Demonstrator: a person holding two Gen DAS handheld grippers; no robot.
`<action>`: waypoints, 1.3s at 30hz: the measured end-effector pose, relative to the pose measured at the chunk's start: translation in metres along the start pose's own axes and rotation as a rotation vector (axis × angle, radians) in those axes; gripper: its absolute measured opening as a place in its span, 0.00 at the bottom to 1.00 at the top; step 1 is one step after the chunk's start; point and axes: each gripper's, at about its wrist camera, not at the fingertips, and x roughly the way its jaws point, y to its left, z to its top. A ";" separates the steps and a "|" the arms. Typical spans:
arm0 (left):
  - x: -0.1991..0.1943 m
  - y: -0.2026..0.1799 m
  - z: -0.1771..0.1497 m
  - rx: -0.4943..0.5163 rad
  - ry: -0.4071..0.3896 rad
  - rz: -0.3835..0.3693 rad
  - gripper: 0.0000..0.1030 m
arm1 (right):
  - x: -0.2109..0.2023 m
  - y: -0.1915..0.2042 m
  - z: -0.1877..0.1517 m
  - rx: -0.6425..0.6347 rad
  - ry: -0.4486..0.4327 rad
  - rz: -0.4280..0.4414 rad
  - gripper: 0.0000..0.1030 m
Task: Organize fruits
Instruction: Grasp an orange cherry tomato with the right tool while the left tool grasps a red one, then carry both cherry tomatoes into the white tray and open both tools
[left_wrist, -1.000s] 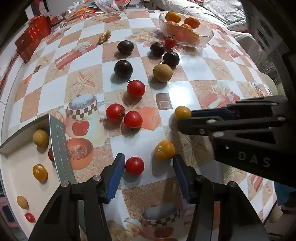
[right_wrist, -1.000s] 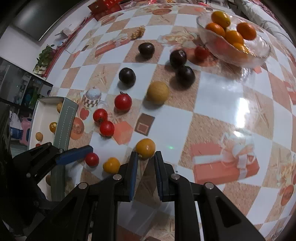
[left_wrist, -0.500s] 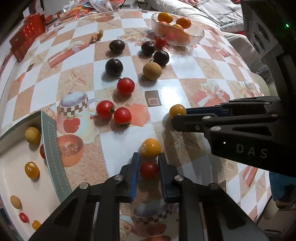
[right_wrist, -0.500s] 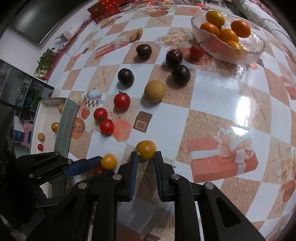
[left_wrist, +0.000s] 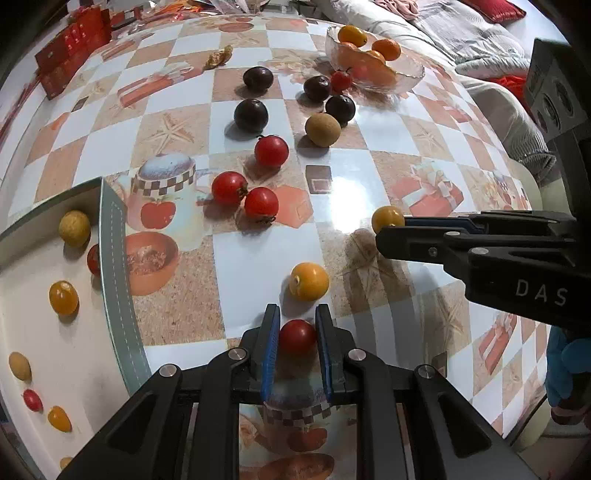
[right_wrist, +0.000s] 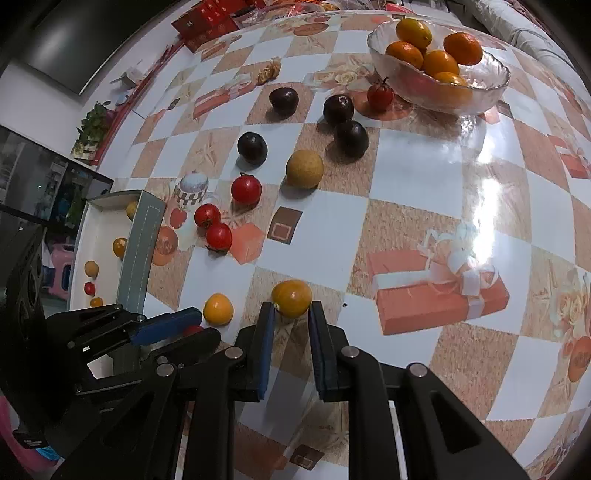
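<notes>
One red cherry tomato (left_wrist: 297, 336) is clamped by the left gripper (left_wrist: 296, 345); the right gripper (right_wrist: 291, 332), empty, is closed, yellow tomato (right_wrist: 291, 297) at twelve o'clock.

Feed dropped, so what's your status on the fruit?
Left gripper shut on red tomato. Right gripper shut, empty, yellow tomato at its tips. White tray close left, path open.

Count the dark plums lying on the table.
4, all on the far half near the glass bowl: far-left plum, nearer-left plum, bowl-side plum, fourth plum just before it. None seems hidden.
</notes>
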 end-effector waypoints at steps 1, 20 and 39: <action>-0.001 0.001 -0.001 -0.005 0.000 -0.002 0.21 | 0.000 0.001 -0.001 0.001 0.000 0.000 0.19; -0.004 0.004 -0.014 -0.042 -0.016 0.026 0.21 | -0.004 0.010 -0.013 -0.005 0.014 -0.006 0.19; -0.058 0.020 -0.017 -0.135 -0.102 -0.022 0.21 | -0.031 0.035 -0.008 -0.061 -0.012 0.005 0.19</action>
